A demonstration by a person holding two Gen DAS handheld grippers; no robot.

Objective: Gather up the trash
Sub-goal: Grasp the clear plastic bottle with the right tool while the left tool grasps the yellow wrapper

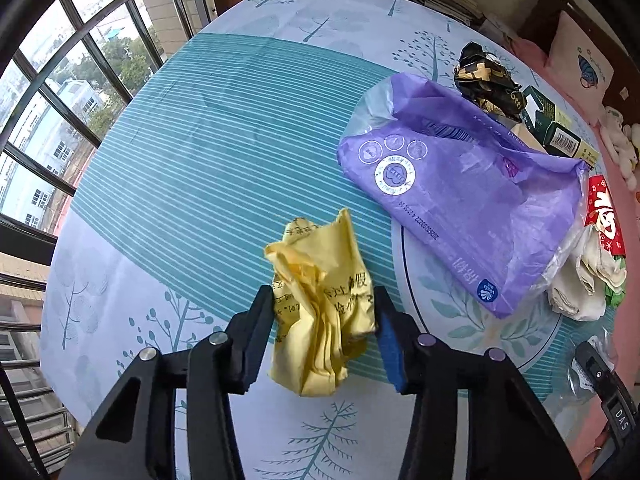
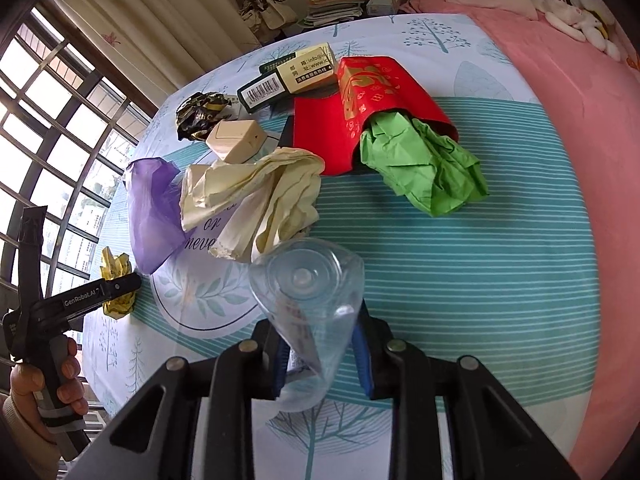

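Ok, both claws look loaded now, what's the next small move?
Probably lift both straight up off the bed. The left claw has its pads against the crumpled yellow paper, and the right claw is closed on the clear plastic cup. No bin or bag for the trash shows in either view, so raise first, then look for one.

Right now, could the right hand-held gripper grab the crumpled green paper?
Probably not yet. The right hand-held gripper is already shut on a clear plastic bottle, so its jaws are full. The crumpled green paper, sticking out of a red paper bag, lies uncovered farther along the bed.
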